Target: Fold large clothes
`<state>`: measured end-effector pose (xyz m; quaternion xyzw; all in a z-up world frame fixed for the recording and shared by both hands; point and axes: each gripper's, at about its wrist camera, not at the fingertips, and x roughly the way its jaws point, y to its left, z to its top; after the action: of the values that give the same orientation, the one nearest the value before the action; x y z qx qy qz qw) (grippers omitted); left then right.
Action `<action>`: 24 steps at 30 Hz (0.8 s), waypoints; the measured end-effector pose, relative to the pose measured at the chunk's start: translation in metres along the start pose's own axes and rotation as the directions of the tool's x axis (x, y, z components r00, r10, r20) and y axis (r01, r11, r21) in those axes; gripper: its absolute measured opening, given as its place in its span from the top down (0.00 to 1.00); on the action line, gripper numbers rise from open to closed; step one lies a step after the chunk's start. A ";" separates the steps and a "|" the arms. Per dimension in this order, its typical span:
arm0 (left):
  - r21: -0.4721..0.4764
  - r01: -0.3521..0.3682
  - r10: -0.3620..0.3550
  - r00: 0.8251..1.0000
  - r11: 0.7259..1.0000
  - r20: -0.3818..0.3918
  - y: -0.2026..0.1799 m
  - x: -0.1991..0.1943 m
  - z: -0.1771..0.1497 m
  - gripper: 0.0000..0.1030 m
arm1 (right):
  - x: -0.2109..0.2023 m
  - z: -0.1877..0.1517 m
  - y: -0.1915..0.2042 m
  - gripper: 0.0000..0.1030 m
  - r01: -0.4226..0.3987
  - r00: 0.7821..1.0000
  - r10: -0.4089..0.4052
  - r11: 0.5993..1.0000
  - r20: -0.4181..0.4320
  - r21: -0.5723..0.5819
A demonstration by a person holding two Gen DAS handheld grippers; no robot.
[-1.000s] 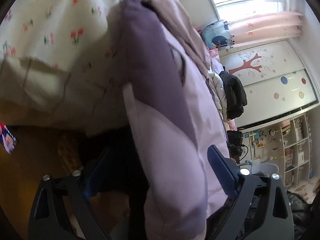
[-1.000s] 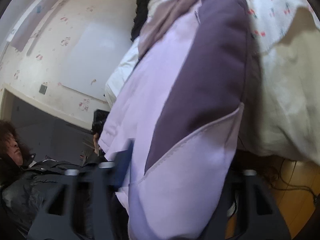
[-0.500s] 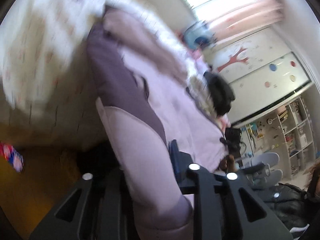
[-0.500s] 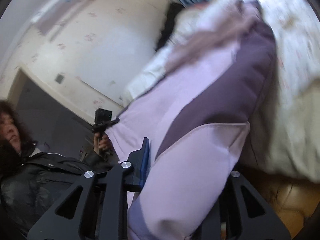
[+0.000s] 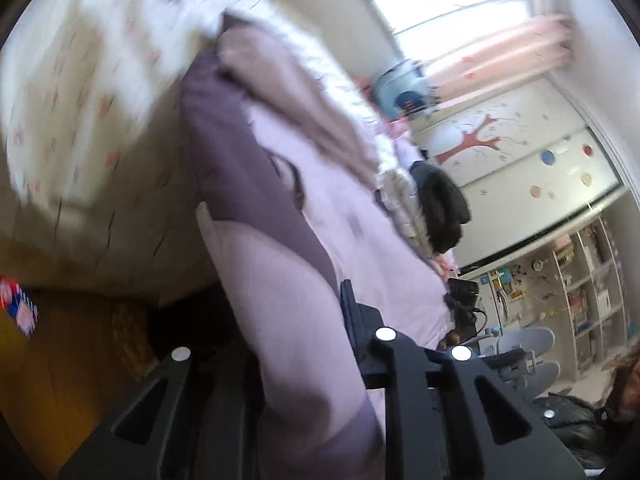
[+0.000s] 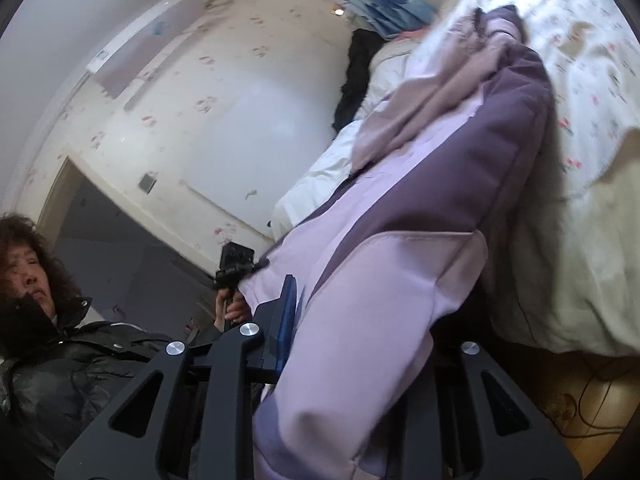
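Observation:
A padded jacket, lilac with dark purple panels, lies stretched across the bed, and its near hem hangs off the edge. My left gripper is shut on one hem corner, the lilac fabric bulging between its fingers. My right gripper holds the other hem corner. Its jaws are closing, its blue pad pressed into the cloth while the far finger is hidden behind it. Both corners are lifted off the bed's edge.
The bed wears a cream quilt with small red flowers. A black garment and a white coat lie beyond the jacket. A person in a dark coat stands at the bedside. Wooden floor with cables lies below.
My left gripper's jaws went from wide open to clamped on the hem. Both grippers rose, lifting the jacket's near edge, and the right jaws narrowed a little.

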<state>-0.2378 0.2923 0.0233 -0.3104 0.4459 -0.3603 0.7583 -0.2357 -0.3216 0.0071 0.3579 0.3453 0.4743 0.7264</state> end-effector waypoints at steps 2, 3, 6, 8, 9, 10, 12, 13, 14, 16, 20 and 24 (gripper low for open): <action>0.044 -0.010 0.011 1.000 0.999 -0.026 -0.008 0.000 0.001 0.81 | 0.003 -0.001 -0.004 0.62 0.034 0.998 -0.034 0.999 -0.051 0.009; 0.059 -0.038 0.042 0.996 0.998 -0.077 -0.005 0.008 -0.001 0.81 | 0.006 -0.005 -0.011 0.56 0.068 0.994 -0.066 0.997 -0.088 0.025; 0.032 -0.127 0.130 0.977 0.991 -0.169 0.021 0.029 -0.008 0.65 | 0.009 -0.023 -0.039 0.48 0.121 0.981 -0.104 0.988 -0.163 0.093; 0.042 -0.224 0.228 0.955 0.974 -0.189 0.031 0.043 -0.014 0.59 | 0.006 -0.034 -0.047 0.49 0.089 0.988 -0.073 0.989 -0.137 0.114; 0.065 -0.258 0.266 0.948 0.964 -0.175 0.027 0.046 -0.015 0.58 | 0.004 -0.036 -0.046 0.51 0.078 0.991 -0.065 0.991 -0.114 0.109; 0.103 -0.311 0.324 0.933 0.945 -0.154 0.018 0.051 -0.016 0.58 | 0.002 -0.036 -0.043 0.58 0.061 0.995 -0.052 0.993 -0.087 0.104; 0.186 -0.410 0.435 0.892 0.893 -0.121 0.000 0.058 -0.018 0.58 | 0.001 -0.037 -0.041 0.62 0.048 0.998 -0.043 0.994 -0.053 0.094; 0.244 -0.470 0.504 0.859 0.848 -0.096 -0.012 0.063 -0.019 0.58 | 0.002 -0.036 -0.041 0.63 0.048 0.998 -0.044 0.995 -0.049 0.092; 0.299 -0.520 0.562 0.824 0.800 -0.070 -0.022 0.065 -0.021 0.58 | 0.003 -0.036 -0.040 0.63 0.047 0.998 -0.043 0.995 -0.050 0.092; 0.363 -0.562 0.612 0.791 0.743 -0.027 -0.034 0.070 -0.019 0.58 | 0.003 -0.036 -0.041 0.63 0.048 0.998 -0.043 0.994 -0.053 0.094; 0.413 -0.622 0.677 0.736 0.665 0.020 -0.043 0.076 -0.022 0.58 | 0.001 -0.036 -0.045 0.63 0.058 0.996 -0.051 0.992 -0.068 0.111; 0.431 -0.643 0.698 0.715 0.633 0.041 -0.036 0.072 -0.024 0.57 | 0.002 -0.037 -0.044 0.62 0.073 0.994 -0.063 0.989 -0.085 0.127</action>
<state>-0.2444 0.2093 0.0092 0.0703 0.4899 -0.1575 0.8546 -0.2468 -0.3258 -0.0494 0.3729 0.4165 0.4399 0.7029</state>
